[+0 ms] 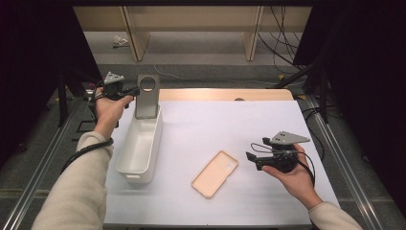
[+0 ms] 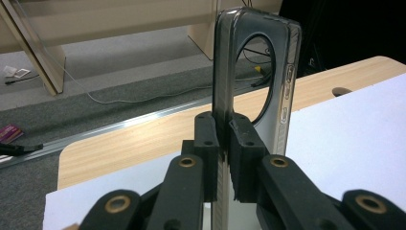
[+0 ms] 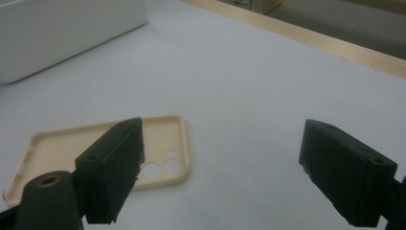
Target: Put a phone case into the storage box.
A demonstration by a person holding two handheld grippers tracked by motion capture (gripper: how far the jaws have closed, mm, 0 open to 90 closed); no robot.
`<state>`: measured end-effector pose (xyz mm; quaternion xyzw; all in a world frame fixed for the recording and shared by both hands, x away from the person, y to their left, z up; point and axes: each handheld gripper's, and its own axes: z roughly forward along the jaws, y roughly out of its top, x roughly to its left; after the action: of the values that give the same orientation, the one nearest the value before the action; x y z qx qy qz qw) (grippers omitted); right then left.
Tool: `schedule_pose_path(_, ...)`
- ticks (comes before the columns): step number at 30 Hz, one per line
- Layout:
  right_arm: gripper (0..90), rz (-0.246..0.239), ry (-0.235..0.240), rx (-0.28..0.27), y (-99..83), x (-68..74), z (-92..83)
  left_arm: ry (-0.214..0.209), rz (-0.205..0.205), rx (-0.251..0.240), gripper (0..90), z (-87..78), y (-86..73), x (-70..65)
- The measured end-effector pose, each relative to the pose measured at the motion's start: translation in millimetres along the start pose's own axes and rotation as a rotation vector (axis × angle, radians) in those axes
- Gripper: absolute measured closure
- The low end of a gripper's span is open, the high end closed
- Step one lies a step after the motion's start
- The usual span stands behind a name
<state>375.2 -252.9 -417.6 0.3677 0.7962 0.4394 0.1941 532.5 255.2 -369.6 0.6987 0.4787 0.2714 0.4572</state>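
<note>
**A:** Your left gripper (image 2: pixel 222 158) has its black jaws clamped together on the lower edge of a smoky grey, translucent soft-plastic phone case (image 2: pixel 253 81). What does the case look like from where you stand?

**B:** It stands upright in your grip, edge-on to the left gripper view. You can see its large round camera cut-out near the top and a row of moulded side buttons down one rim. In the high view your left gripper (image 1: pixel 128 92) holds that case (image 1: pixel 147 96) over the far end of the long white plastic bin (image 1: pixel 125 158), with the bottom of the case at or just inside the bin's far rim; whether it touches the rim, I cannot tell.

**A:** And your right gripper (image 3: pixel 220 167)?

**B:** Its jaws stand wide apart with nothing between the pads. In the high view you hold it (image 1: pixel 253 159) low over the white tabletop (image 1: pixel 201 124), on the right side. Just beside it, toward the bin, a second case, cream-coloured and rectangular with rounded corners (image 3: pixel 103 148), lies flat and open side up, its small round lens holes at the end nearer your right gripper. That case (image 1: pixel 215 173) sits well apart from the bin.
</note>
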Motion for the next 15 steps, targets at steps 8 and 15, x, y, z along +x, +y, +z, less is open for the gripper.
schedule_pose_path(8,16.4,0.0,0.001,0.0,-0.1,0.0,0.1,0.001,-0.013,0.011,82.7,4.0,-5.9,2.1)
schedule_pose_path(15,16.4,0.0,0.001,0.001,0.0,0.3,0.3,0.003,-0.022,0.016,82.7,4.8,-9.1,4.2)
